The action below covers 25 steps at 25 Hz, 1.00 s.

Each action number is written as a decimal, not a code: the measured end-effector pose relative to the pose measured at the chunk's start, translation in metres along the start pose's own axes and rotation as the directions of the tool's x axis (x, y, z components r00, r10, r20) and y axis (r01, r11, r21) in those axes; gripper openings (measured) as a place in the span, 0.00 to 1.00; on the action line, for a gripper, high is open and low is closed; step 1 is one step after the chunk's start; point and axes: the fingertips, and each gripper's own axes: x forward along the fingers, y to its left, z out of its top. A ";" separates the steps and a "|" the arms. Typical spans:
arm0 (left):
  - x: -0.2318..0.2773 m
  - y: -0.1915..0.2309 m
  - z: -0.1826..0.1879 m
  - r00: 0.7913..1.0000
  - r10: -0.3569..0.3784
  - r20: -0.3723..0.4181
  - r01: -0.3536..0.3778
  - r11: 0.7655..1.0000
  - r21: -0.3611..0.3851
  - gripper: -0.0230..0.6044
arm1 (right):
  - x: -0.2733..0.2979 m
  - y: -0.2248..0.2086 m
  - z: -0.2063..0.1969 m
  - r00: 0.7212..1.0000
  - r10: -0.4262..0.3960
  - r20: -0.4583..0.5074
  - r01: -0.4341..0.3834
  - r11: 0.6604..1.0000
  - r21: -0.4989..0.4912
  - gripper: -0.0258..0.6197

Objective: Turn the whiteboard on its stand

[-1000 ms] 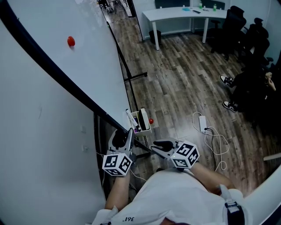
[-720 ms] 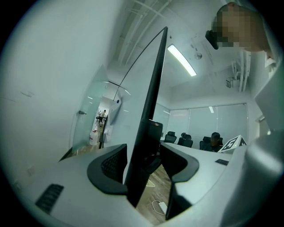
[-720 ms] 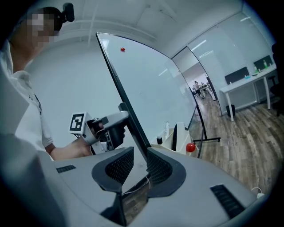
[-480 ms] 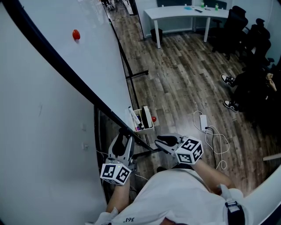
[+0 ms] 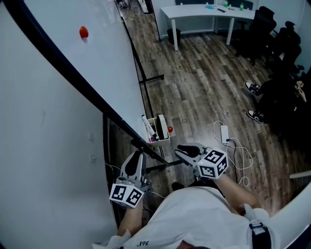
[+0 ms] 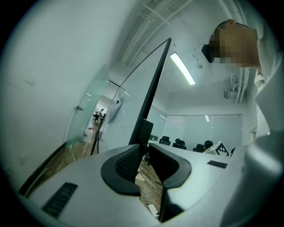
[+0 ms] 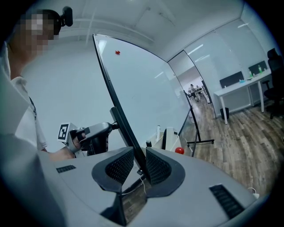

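Note:
The whiteboard [image 5: 97,73] is a large white panel in a black frame [image 5: 87,92], and it stands tilted on its stand at the left. My left gripper [image 5: 135,156] is at the frame's lower edge, and its jaws are closing on that edge. In the left gripper view the black frame [image 6: 153,88] runs up from between the pads of the left gripper [image 6: 143,150]. My right gripper [image 5: 184,149] is at the frame's lower corner. In the right gripper view the frame [image 7: 113,106] passes between the ribbed pads of the right gripper [image 7: 140,162], which are shut on it.
A red magnet [image 5: 83,32] sticks high on the board. A marker box [image 5: 158,129] with a red ball [image 5: 170,129] hangs by the lower corner. A power strip with cables [image 5: 224,133] lies on the wood floor. A white desk [image 5: 209,14], chairs [image 5: 257,24] and a seated person's shoes [image 5: 252,87] are beyond.
My left gripper has slid a little lower along the frame and its jaws have narrowed. The right gripper has moved up and to the right.

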 end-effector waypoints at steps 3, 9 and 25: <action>-0.004 -0.010 -0.002 1.000 0.002 -0.006 -0.002 1.000 -0.006 0.13 | -0.008 -0.005 0.002 1.000 0.007 0.004 -0.007 1.000 -0.001 0.19; 0.010 -0.049 -0.018 0.999 -0.024 -0.031 0.024 0.999 -0.027 0.11 | -0.034 -0.021 0.017 1.000 0.026 0.013 -0.026 1.000 -0.014 0.19; 0.099 -0.206 -0.086 0.968 -0.197 -0.153 0.192 0.980 -0.052 0.11 | -0.181 -0.110 0.029 0.993 -0.093 0.067 0.093 0.996 0.007 0.19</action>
